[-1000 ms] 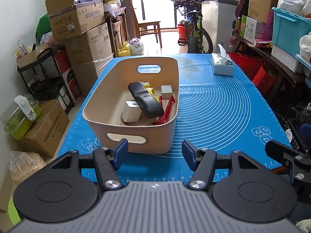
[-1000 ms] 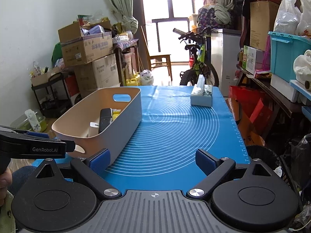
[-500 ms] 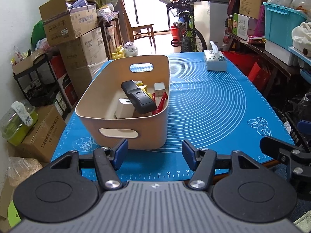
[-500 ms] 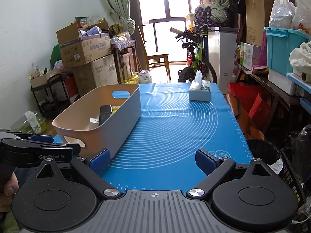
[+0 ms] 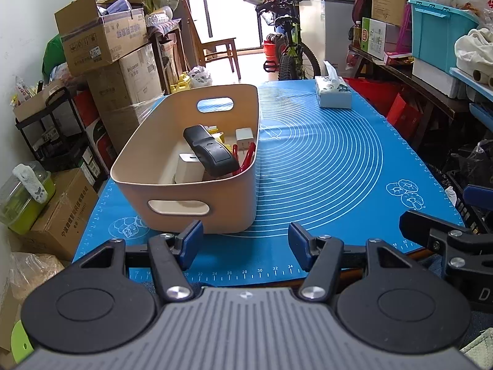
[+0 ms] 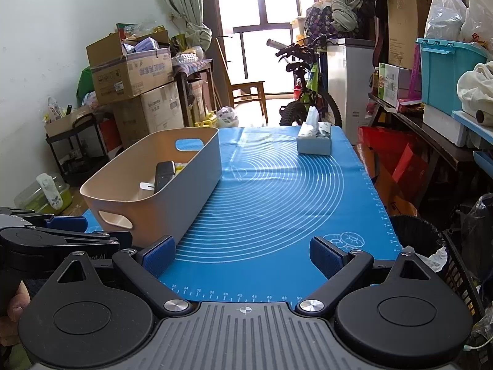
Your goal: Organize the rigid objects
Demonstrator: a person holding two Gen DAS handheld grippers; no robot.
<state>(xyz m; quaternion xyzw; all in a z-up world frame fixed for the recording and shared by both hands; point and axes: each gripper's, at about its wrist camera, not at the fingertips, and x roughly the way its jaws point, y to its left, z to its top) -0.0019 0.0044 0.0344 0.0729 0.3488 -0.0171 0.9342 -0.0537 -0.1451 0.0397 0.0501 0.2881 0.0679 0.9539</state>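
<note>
A beige bin (image 5: 197, 197) stands on the left of the blue mat (image 5: 323, 160); it also shows in the right wrist view (image 6: 185, 197). Inside lie a black remote-like device (image 5: 212, 151), a white box (image 5: 188, 169), a small white cube (image 5: 245, 135), a red tool (image 5: 246, 160) and yellow pieces (image 5: 220, 138). My left gripper (image 5: 245, 243) is open and empty, just before the bin's near wall at the mat's front edge. My right gripper (image 6: 243, 256) is open and empty over the mat's front edge, right of the bin.
A tissue box (image 5: 334, 92) sits at the mat's far right. Cardboard boxes (image 5: 104, 43) and a black shelf (image 5: 52, 135) line the left wall. A bicycle (image 5: 286, 52) stands beyond the table. Shelves with a teal bin (image 5: 437, 34) run along the right.
Both grippers have drawn back toward the table's front edge, so the bin looks smaller and farther. Both stay open and empty. The bin's contents have not moved.
</note>
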